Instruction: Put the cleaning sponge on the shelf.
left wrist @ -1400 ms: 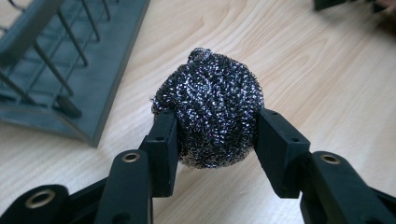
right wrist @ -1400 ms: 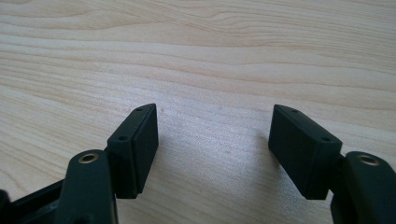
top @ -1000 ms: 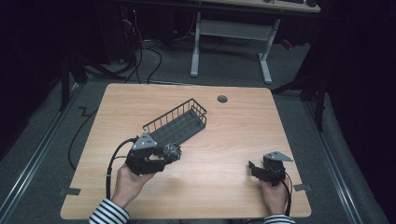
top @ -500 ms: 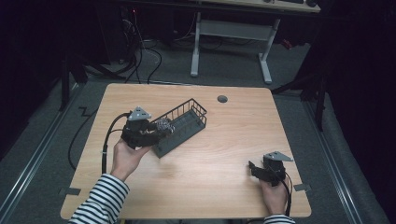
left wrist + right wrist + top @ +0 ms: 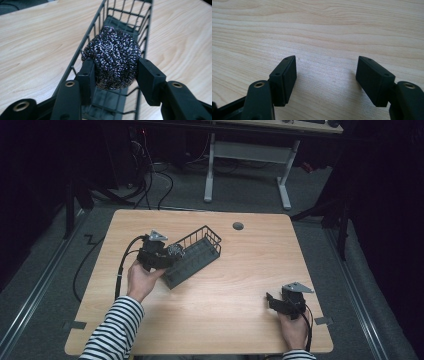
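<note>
Light wooden table in a dark room, left gripper clamping a steel scourer over a wire basket

Scourer above basket's near end; basket on table, left of centre.

The steel-wool scourer is a tangle of fine metal wire, rough and glinting with tiny bright specks. The wire basket holding it from below is thin dark rod, coated matt black. The tabletop is pale wood grain, smooth with a soft sheen. The right gripper has matt black plastic pads with brass-coloured rivets behind them. The person's sleeve is striped knit cloth.
</note>
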A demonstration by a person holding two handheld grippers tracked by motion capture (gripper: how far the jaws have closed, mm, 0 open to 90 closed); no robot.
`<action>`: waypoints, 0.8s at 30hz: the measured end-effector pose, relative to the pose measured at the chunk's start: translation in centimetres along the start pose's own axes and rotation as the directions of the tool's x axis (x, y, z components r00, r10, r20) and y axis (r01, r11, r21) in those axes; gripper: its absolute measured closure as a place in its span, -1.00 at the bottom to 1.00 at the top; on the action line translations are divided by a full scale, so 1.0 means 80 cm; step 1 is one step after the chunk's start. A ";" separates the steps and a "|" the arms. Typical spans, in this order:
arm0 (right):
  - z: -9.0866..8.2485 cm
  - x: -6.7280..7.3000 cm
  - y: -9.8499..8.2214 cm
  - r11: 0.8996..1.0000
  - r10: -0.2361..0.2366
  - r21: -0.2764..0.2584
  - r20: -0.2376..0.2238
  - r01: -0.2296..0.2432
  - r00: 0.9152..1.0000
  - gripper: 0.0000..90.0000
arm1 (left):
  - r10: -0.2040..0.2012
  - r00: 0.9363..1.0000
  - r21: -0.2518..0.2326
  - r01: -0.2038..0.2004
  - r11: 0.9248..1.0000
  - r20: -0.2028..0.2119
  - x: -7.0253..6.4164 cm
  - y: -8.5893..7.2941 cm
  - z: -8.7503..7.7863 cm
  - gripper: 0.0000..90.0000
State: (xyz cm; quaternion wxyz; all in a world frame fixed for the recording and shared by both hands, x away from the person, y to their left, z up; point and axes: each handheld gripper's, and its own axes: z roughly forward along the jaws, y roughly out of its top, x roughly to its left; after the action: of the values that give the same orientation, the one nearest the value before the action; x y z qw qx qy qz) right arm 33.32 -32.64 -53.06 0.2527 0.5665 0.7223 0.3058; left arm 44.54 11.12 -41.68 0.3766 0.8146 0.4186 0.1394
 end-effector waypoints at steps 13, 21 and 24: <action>0.000 0.000 0.000 1.000 -0.001 -0.001 -0.001 0.001 1.000 -0.26 | -0.005 1.000 0.045 0.006 0.999 -0.019 0.006 -0.005 0.019 0.11; 0.000 0.000 0.000 1.000 -0.002 0.001 0.000 0.002 1.000 -0.26 | -0.018 1.000 0.050 0.019 0.999 -0.022 0.012 -0.012 0.022 0.07; 0.000 0.000 0.000 1.000 0.000 0.000 0.000 0.000 1.000 -0.26 | -0.015 1.000 0.056 0.016 0.998 -0.023 0.013 -0.016 0.024 0.01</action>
State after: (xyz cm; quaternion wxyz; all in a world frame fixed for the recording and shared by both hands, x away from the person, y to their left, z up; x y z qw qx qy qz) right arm 33.32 -32.64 -53.06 0.2527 0.5667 0.7223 0.3056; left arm 45.49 11.45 -43.96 0.3497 0.8199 0.4330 0.1339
